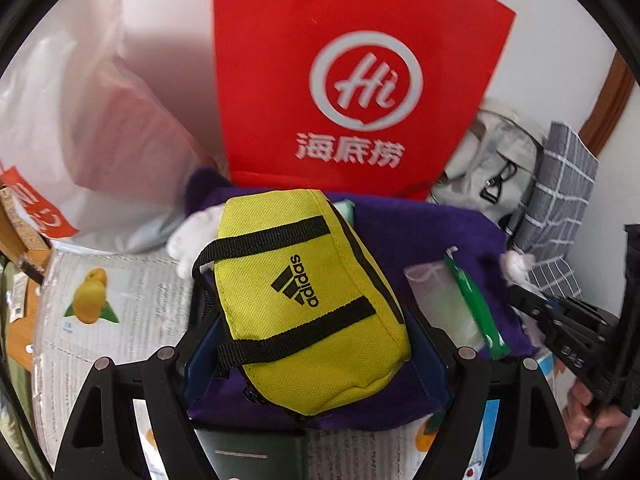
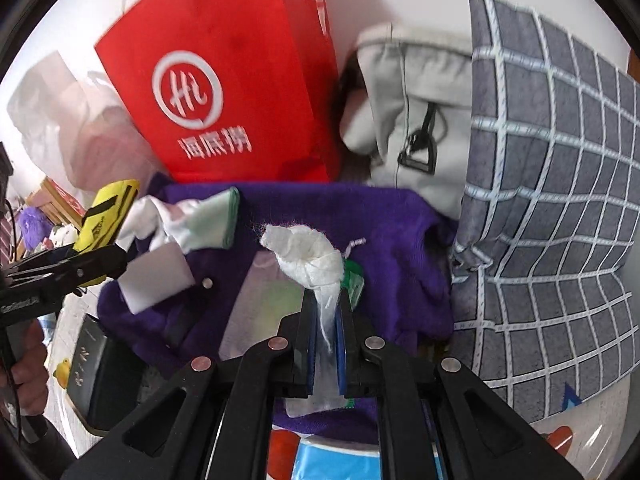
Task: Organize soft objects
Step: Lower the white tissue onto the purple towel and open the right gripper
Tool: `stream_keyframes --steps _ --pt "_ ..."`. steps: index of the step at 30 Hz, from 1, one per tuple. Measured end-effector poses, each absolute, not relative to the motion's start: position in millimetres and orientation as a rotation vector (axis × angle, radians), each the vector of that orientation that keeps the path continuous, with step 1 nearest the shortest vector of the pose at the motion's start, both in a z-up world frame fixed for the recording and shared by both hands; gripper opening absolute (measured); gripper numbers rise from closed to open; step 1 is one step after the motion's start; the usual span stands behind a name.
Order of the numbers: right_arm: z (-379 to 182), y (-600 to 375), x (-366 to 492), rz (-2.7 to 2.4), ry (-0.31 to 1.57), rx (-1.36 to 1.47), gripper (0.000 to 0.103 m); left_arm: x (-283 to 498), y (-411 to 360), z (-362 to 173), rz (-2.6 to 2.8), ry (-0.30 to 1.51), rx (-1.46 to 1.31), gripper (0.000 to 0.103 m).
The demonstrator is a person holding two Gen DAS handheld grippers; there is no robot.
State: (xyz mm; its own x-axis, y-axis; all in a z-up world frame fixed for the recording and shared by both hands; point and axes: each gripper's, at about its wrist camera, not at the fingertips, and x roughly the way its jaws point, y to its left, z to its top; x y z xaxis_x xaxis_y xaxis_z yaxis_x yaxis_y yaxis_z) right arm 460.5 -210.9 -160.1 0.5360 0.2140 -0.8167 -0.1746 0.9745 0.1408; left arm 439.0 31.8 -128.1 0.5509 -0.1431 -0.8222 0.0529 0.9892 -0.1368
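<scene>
While both grippers point down over the purple cloth (image 1: 432, 248), each has something soft in it. Left gripper (image 1: 304, 344) stands wide, jaws spread around the yellow pouch (image 1: 308, 292), pads against its two long sides near the lower end; pouch hangs tilted above the cloth, strap loop (image 1: 204, 256) loose on its left. Looks like woven nylon, light, squashy, so it likely deforms under the pads rather than slips; a grip across the body is fine, the strap would let it swing. Right gripper (image 2: 326, 312) is pinched nearly closed on a clear plastic bag with a white wad (image 2: 308, 256) bunched at the top; the wad sticks out past the fingertips, film runs back between the pads. Film looks slick and thin, so I judge slip is the risk there, and a pinch close to the wad holds better than one on loose film. On the cloth lie a clear sachet with green edge (image 1: 468, 304) and a white-and-green rag (image 2: 200, 224), both limp, flat, best taken by an edge or a fold. Behind stand the red bag (image 1: 344, 80), a grey bag (image 2: 416, 120) and a checked cushion (image 2: 560, 200); likely drop targets, which one I can't tell. Red bag's mouth is out of view, so clearance is unknown. Newspaper (image 1: 120, 312) covers the table beneath.
</scene>
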Motion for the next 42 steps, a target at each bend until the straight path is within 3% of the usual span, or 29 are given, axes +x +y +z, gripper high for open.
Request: stream_keyframes --steps 17,24,29,33,42 --pt "-193.6 -214.6 477.4 0.215 1.076 0.095 0.009 447.1 3.0 -152.9 -0.140 1.060 -0.035 0.081" --pt "-203.3 -204.8 483.2 0.224 1.092 0.087 0.019 449.6 3.3 -159.6 -0.130 1.092 -0.039 0.081" --pt "-203.0 -205.4 483.2 0.252 1.098 0.099 0.038 450.7 1.3 -163.5 -0.135 1.112 -0.036 0.081" --pt "-200.6 -202.9 481.9 0.258 1.092 0.082 0.040 451.9 -2.1 -166.4 -0.138 1.131 -0.031 0.081" --pt "-191.1 -201.2 478.0 0.269 1.063 0.061 0.057 453.3 -5.2 -169.4 -0.125 1.146 -0.028 0.083"
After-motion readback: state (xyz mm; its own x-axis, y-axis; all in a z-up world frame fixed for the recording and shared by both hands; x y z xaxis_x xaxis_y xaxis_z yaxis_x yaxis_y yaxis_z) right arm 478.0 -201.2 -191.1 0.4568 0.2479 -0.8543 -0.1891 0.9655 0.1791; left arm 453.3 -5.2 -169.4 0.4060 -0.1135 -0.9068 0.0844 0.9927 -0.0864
